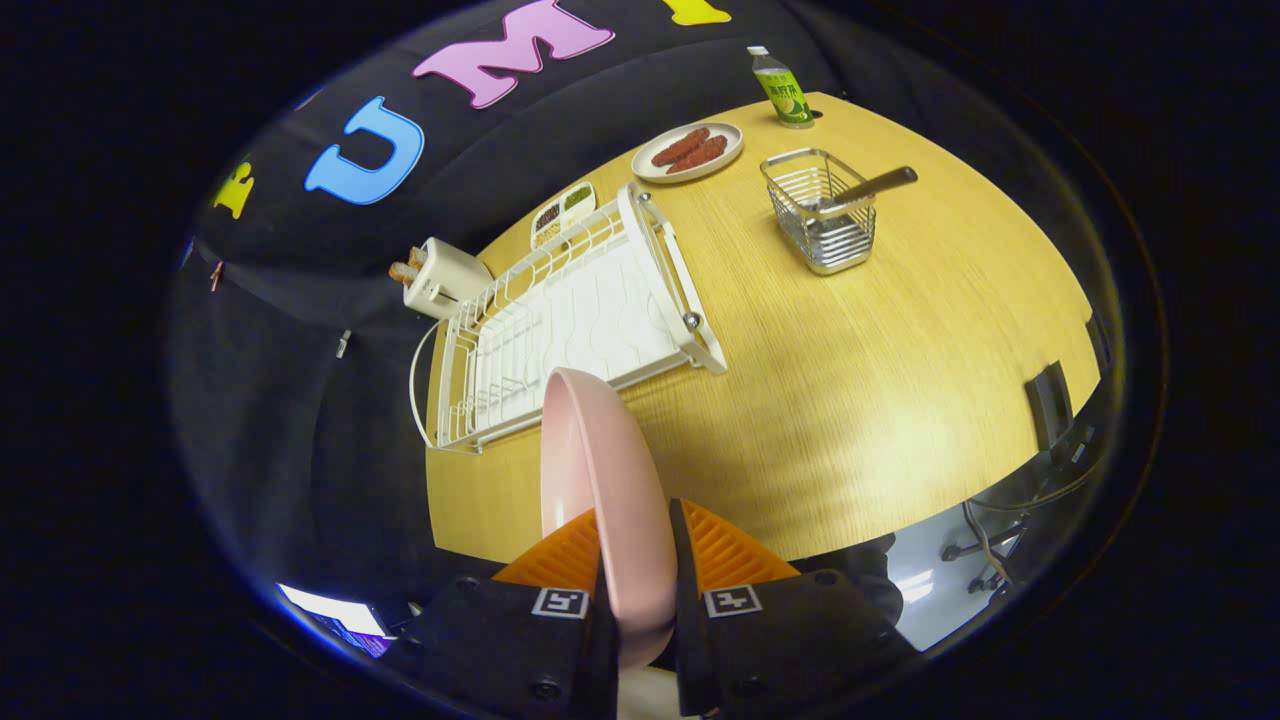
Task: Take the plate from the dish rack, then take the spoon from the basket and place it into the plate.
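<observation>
My fingers [637, 575] clamp a pink plate [600, 470] on edge, its rim rising between them above the near side of the wooden desk [880, 380]. Just beyond stands the white dish rack [570, 320]; farther right, a spoon [868, 189] leans in the wire basket [822, 212].

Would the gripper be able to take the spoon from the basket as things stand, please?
Probably not yet: the gripper is shut on the pink plate. The table between it and the spoon in the basket looks bare.
</observation>
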